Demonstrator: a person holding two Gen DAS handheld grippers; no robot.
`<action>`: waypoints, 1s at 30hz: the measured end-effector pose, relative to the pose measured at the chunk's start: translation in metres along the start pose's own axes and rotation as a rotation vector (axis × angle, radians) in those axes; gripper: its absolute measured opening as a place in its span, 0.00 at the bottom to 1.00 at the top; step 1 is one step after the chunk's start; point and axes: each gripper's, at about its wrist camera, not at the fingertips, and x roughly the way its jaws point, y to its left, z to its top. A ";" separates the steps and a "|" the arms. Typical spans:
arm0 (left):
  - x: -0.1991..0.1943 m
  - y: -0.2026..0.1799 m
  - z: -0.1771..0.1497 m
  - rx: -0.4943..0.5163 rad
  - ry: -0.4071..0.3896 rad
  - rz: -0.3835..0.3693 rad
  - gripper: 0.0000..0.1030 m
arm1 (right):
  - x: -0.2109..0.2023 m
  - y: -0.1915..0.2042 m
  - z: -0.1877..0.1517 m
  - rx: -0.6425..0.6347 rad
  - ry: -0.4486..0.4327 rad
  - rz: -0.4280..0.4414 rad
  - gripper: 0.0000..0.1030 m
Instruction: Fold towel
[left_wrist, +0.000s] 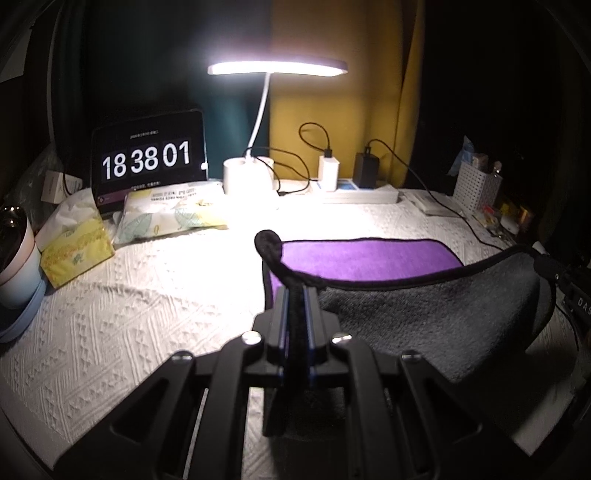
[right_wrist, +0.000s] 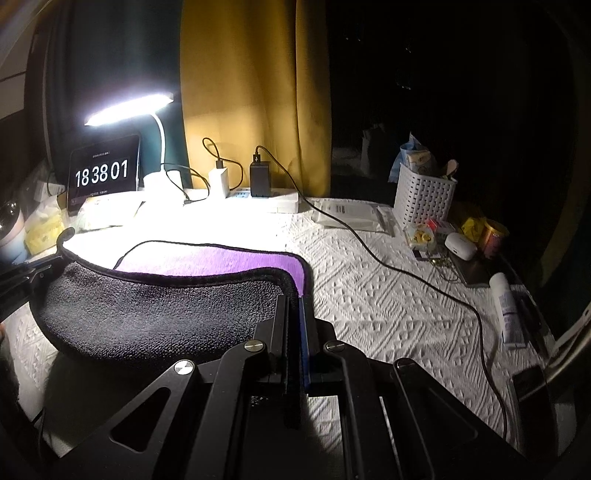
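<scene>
The towel (left_wrist: 424, 314) is grey on one side and purple on the other, with a black hem. Its far part lies flat on the white textured cover, purple side up (right_wrist: 207, 262). Its near edge is lifted, grey side toward me, and sags between the two grippers. My left gripper (left_wrist: 295, 295) is shut on the towel's near left corner, whose hem sticks up past the fingers. My right gripper (right_wrist: 291, 299) is shut on the near right corner. The left gripper also shows at the left edge of the right wrist view (right_wrist: 33, 273).
A lit desk lamp (left_wrist: 277, 68), a clock display (left_wrist: 147, 158), tissue packs (left_wrist: 170, 214), a cup (left_wrist: 14, 258), a power strip with chargers (left_wrist: 354, 192) and a white basket (right_wrist: 423, 195) line the back. A black cable (right_wrist: 424, 280) runs across the cover at right, beside small items (right_wrist: 509, 306).
</scene>
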 end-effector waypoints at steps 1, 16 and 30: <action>0.002 0.000 0.002 0.001 -0.002 0.002 0.08 | 0.002 0.000 0.001 0.000 -0.001 0.001 0.05; 0.036 0.000 0.020 0.008 -0.012 0.018 0.08 | 0.038 -0.008 0.012 -0.011 0.013 0.010 0.05; 0.072 0.007 0.036 0.007 -0.022 0.031 0.08 | 0.074 -0.004 0.027 -0.032 0.024 0.022 0.05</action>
